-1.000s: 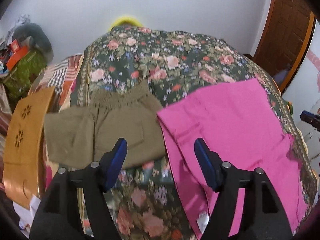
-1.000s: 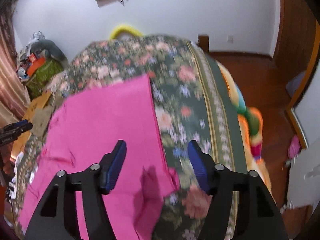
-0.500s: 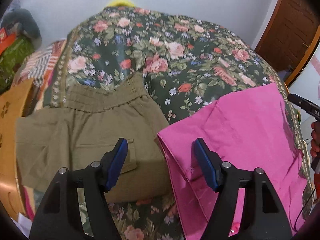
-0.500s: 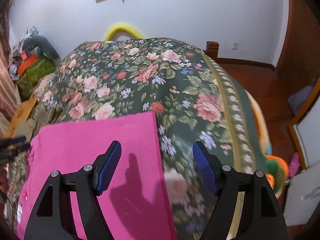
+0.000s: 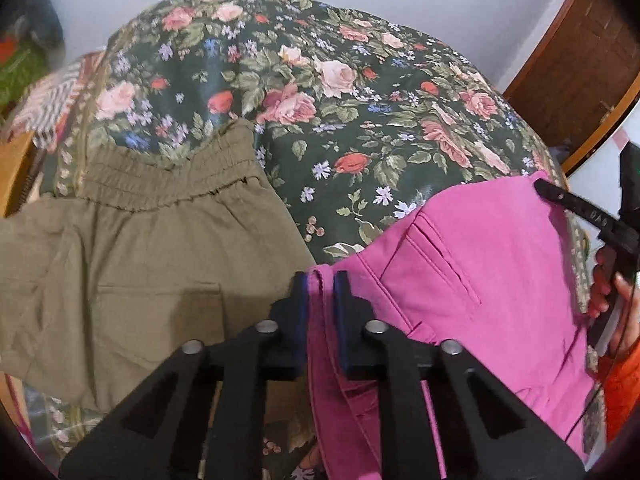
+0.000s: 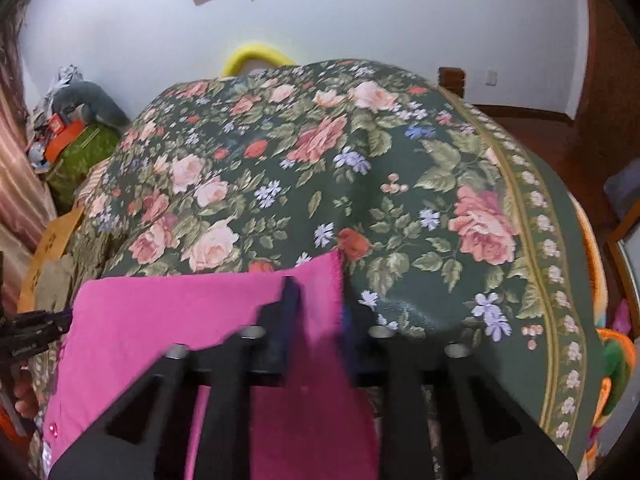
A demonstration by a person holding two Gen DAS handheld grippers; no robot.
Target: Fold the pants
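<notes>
Your bright pink cotton pants (image 5: 472,264) lie flat on the dark green floral bedspread (image 5: 320,92), just right of the olive-khaki elastic-waist pants (image 5: 132,260). Your left gripper (image 5: 321,280) has just clamped down on the pink fabric's left corner, your right gripper (image 6: 316,292) on its far right corner. The right view is motion-blurred, its right finger mostly hidden behind cloth; the pants' near end is cut off.

Dark green floral bedspread (image 6: 420,184) spreads ahead of both sets of fingers. Folded olive-green trousers with elastic waistband (image 5: 132,256) lie left of the left fingers. Yellow curved foam tube (image 6: 256,56) past the bed's far edge; green bag (image 6: 78,156) far left; brown wooden door (image 5: 580,72) far right.
</notes>
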